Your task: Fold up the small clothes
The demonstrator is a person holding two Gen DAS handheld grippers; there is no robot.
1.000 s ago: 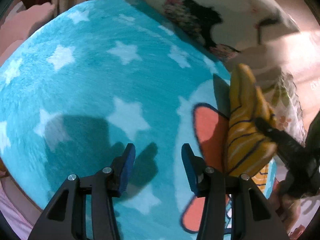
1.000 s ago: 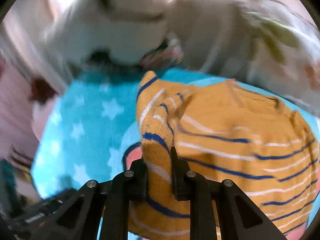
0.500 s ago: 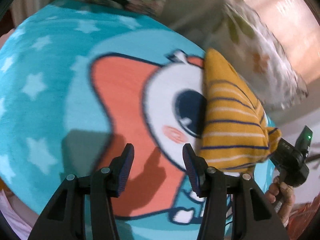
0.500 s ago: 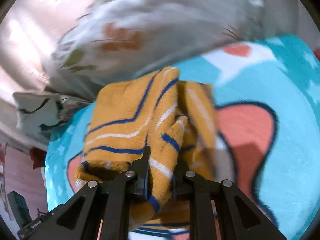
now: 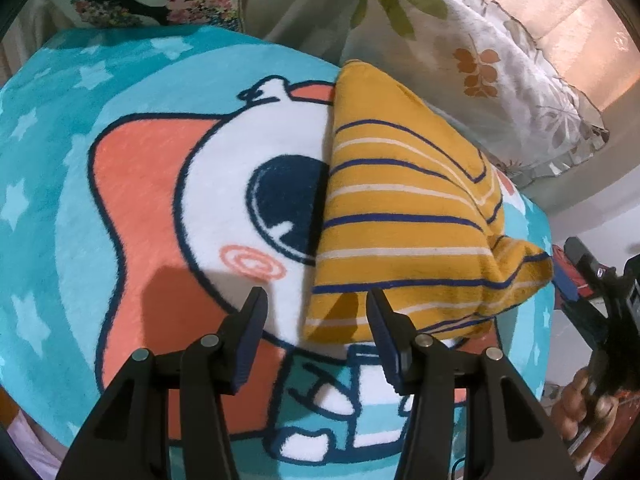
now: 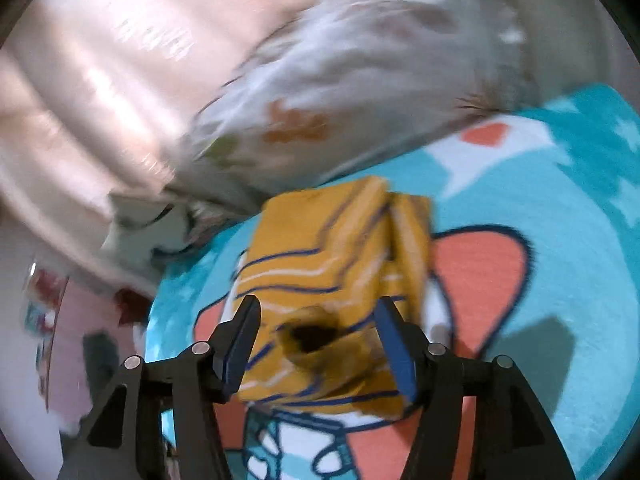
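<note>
A yellow knit garment (image 5: pixel 400 208) with blue and white stripes lies folded on the teal cartoon blanket (image 5: pixel 80 120). My left gripper (image 5: pixel 317 294) is open just above the garment's near left corner, gripping nothing. At the right edge of the left wrist view, a hand (image 5: pixel 580 412) holds my right gripper (image 5: pixel 592 280) beside the garment's bunched end. In the right wrist view the garment (image 6: pixel 332 240) lies between the fingers of my right gripper (image 6: pixel 317 302). Its jaws are opening and the pads stand off the cloth.
A white pillow (image 5: pixel 480 60) with a leaf print lies against the blanket's far edge, close behind the garment. A floral cushion (image 5: pixel 152 4) sits at the back left. The blanket (image 6: pixel 560 240) stretches out beyond the garment. The right wrist view is blurred by motion.
My right gripper was shut on the garment's edge and has now parted its jaws. The garment has settled onto the blanket. My left gripper swept across the blanket to the garment's corner.
</note>
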